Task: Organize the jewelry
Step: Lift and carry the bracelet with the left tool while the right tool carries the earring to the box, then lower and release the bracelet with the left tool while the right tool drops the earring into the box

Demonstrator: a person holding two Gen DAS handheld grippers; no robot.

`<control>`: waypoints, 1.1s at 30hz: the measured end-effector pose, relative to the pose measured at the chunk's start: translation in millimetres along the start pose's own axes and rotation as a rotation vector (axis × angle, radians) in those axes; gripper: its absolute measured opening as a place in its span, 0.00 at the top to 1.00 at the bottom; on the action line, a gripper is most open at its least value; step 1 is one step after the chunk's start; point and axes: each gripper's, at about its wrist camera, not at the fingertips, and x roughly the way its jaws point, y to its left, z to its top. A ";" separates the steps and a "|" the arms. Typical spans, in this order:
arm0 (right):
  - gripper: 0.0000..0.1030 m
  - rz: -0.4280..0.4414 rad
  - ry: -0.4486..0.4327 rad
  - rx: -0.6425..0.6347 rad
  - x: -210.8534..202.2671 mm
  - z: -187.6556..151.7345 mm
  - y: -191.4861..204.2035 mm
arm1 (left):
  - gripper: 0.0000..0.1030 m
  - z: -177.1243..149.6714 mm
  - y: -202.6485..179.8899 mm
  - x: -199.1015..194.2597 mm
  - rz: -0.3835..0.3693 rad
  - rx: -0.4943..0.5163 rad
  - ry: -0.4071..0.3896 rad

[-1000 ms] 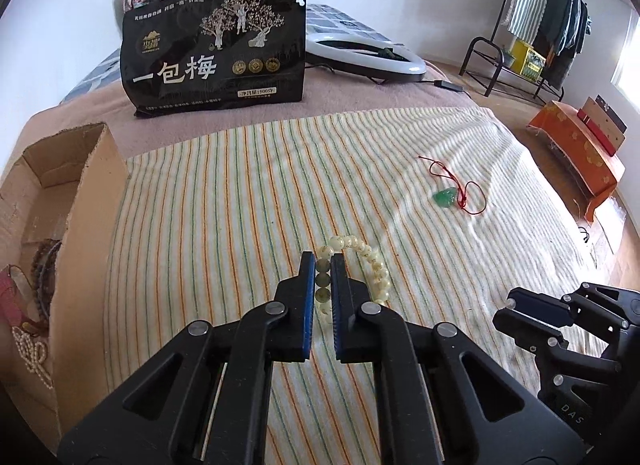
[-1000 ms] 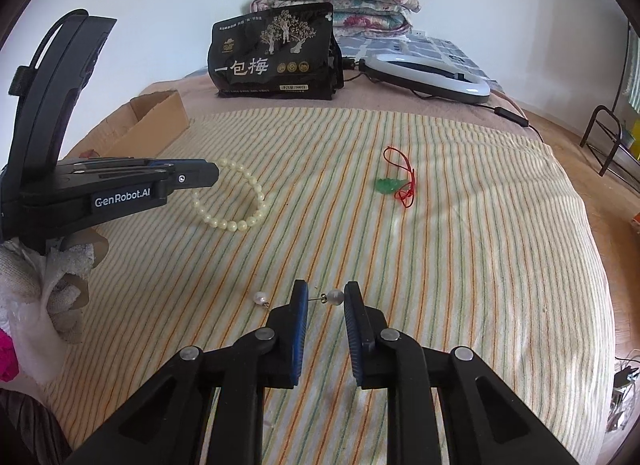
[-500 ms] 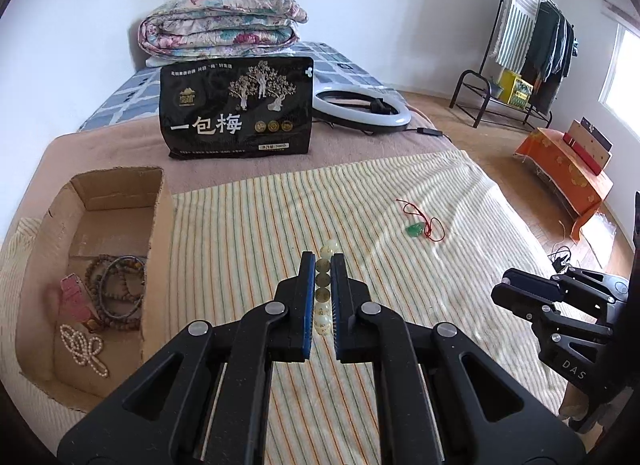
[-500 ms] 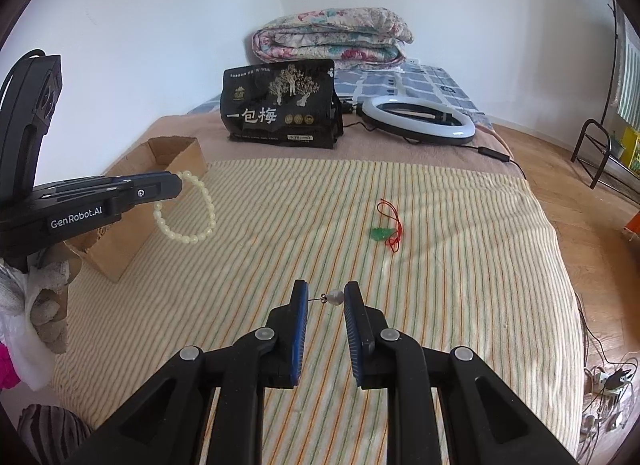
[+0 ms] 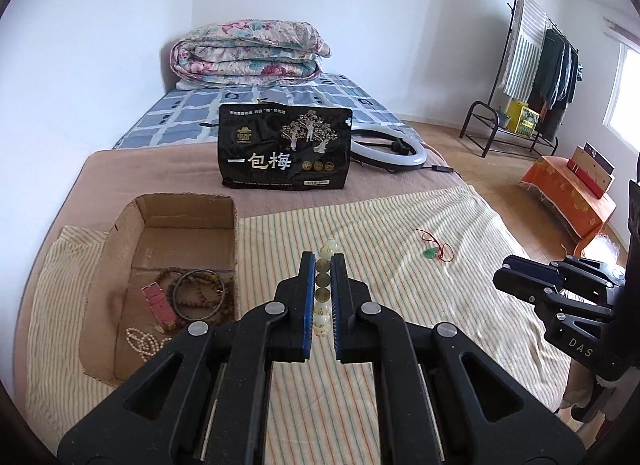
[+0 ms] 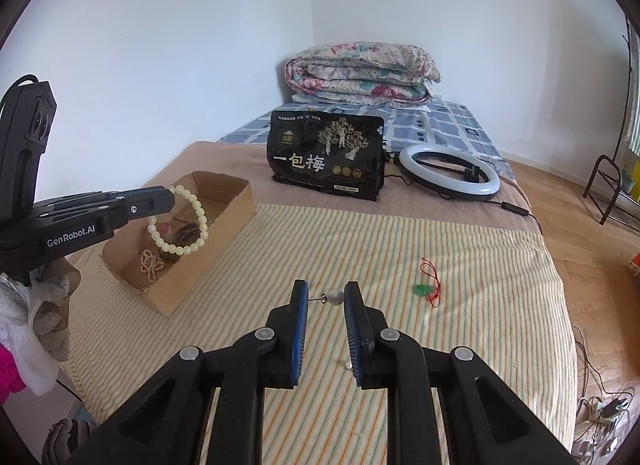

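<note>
My left gripper [image 5: 322, 265] is shut on a pale green bead bracelet [image 5: 323, 297] and holds it in the air; in the right wrist view the bracelet [image 6: 178, 220] hangs from it over the cardboard box [image 6: 224, 237]. The box [image 5: 124, 233] holds dark bead bracelets [image 5: 200, 295], a pearl string [image 5: 144, 341] and a pink piece [image 5: 158, 303]. My right gripper [image 6: 326, 297] is shut on a pearl earring [image 6: 335, 298], held by its ends above the striped cloth [image 6: 400, 249]. A green pendant on red cord [image 6: 426, 283] lies on the cloth, also in the left wrist view [image 5: 434, 251].
A black snack bag [image 6: 326, 155] stands behind the cloth, a ring light [image 6: 450, 173] with a cable beside it, a folded quilt [image 6: 360, 73] at the wall. A small white bit [image 6: 346, 365] lies on the cloth. A clothes rack [image 5: 528, 65] and orange stool [image 5: 568, 193] stand right.
Both grippers rose from the cloth with their pieces. The left one carried the bracelet up and left, until it hangs over the box. The right one lifted the earring.
</note>
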 end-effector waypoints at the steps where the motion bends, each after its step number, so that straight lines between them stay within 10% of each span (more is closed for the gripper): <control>1: 0.84 0.007 -0.004 0.000 0.7 2.8 3.5 | 0.95 0.4 5.0 -3.6 0.004 -0.004 -0.003; 33: 0.83 0.177 0.024 -0.062 105.8 79.7 129.1 | 0.95 -19.7 134.1 -25.9 0.109 -0.093 -0.010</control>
